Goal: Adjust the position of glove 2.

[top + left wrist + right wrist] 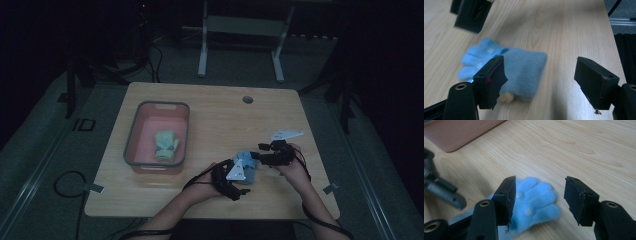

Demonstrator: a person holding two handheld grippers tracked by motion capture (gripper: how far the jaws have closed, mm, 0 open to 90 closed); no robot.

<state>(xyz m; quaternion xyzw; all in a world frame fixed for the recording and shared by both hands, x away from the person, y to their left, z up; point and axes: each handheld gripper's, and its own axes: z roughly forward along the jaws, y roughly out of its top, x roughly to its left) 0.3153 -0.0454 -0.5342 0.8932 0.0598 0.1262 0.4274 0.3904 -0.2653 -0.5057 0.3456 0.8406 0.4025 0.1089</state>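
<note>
A fluffy light-blue glove (246, 161) lies flat on the wooden table near its front edge, between my two grippers. In the left gripper view the glove (521, 70) has its cuff toward me and lies against the left jaw; my left gripper (539, 60) is open, with bare wood across most of the gap. In the right gripper view the glove's fingers (536, 202) lie between the jaws of my open right gripper (539, 180), near the left one. From above, the left gripper (242, 178) and right gripper (256, 151) flank the glove.
A pink tub with a grey rim (131, 135) stands at the table's left and holds a green glove (166, 144). A round cable hole (247, 99) sits near the far edge. Cables trail off the front edge by the person's forearms.
</note>
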